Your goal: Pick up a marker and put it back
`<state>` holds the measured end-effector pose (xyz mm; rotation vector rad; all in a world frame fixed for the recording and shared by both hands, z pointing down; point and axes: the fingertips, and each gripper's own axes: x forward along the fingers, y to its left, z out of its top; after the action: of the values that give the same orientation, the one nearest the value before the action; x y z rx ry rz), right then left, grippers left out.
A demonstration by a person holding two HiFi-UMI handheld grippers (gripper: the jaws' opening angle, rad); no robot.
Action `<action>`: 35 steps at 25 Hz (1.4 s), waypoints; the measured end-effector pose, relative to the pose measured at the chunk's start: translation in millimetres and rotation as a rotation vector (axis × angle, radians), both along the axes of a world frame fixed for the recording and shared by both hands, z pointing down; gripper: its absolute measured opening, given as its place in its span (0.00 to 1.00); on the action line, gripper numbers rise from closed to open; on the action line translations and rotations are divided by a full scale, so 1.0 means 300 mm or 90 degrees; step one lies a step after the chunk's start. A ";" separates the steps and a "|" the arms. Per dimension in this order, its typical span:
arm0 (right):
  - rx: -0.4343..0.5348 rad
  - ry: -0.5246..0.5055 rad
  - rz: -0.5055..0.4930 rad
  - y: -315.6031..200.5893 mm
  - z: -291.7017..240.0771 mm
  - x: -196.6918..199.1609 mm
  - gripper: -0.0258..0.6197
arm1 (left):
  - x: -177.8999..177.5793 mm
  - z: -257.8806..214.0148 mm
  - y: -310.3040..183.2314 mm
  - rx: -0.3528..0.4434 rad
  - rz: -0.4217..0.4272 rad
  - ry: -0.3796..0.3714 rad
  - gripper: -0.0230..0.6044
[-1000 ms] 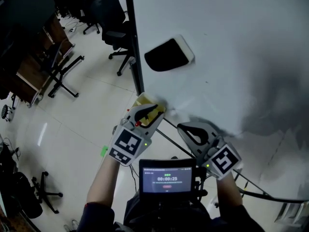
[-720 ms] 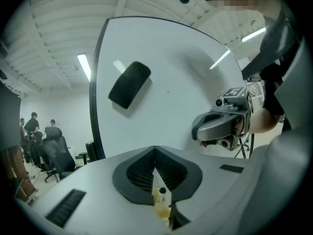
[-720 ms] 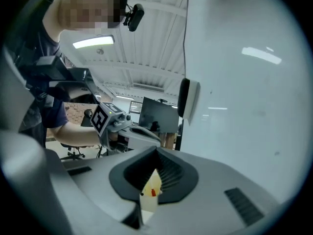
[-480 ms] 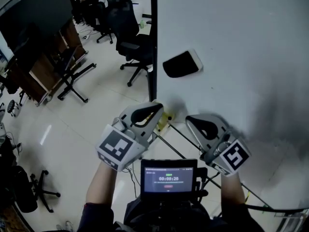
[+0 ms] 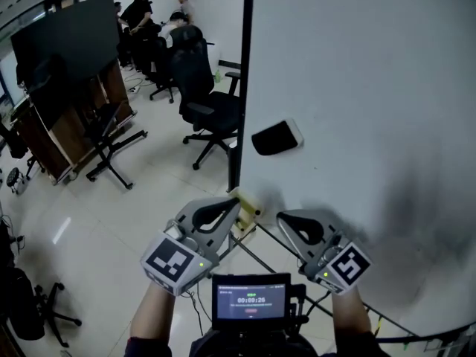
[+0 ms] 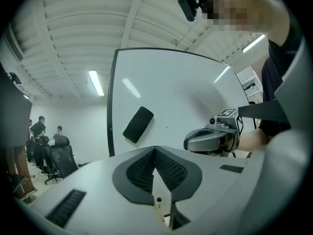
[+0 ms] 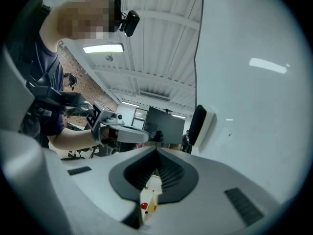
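Marker box [image 5: 251,207], contents hidden, beside left gripper [image 5: 233,205]

Pale sliver with dark tip [image 6: 158,200] deep between left gripper [image 5: 232,205] jaws, too small to name, yellowish object [image 5: 250,208] just past its tip, partly hidden, whiteboard [image 5: 357,65] cut by top and right edges, people [image 5: 160,10] far beyond too small, screen [image 5: 251,301] text behind that gripper unreadable

Glossy smooth whiteboard [image 5: 372,88]; matt felt-like eraser [image 5: 274,137]; shiny tiled floor [image 5: 111,222]; matt plastic left gripper [image 5: 234,204].
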<state>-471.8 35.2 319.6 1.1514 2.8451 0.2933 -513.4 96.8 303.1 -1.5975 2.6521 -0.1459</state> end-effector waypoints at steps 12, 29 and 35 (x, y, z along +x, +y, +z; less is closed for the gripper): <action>-0.002 -0.019 0.044 -0.059 -0.070 0.112 0.06 | 0.073 -0.052 -0.002 0.020 0.003 -0.001 0.04; -0.040 -0.042 0.079 -0.457 -0.058 0.607 0.06 | 0.528 -0.110 -0.382 0.010 0.012 -0.037 0.04; -0.063 -0.028 0.081 -0.602 -0.031 0.816 0.06 | 0.750 -0.115 -0.521 -0.001 0.004 -0.043 0.04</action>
<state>-226.9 -145.5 310.3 0.9361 2.8641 0.1796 -288.5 -59.6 268.7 -1.5723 2.5963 -0.1991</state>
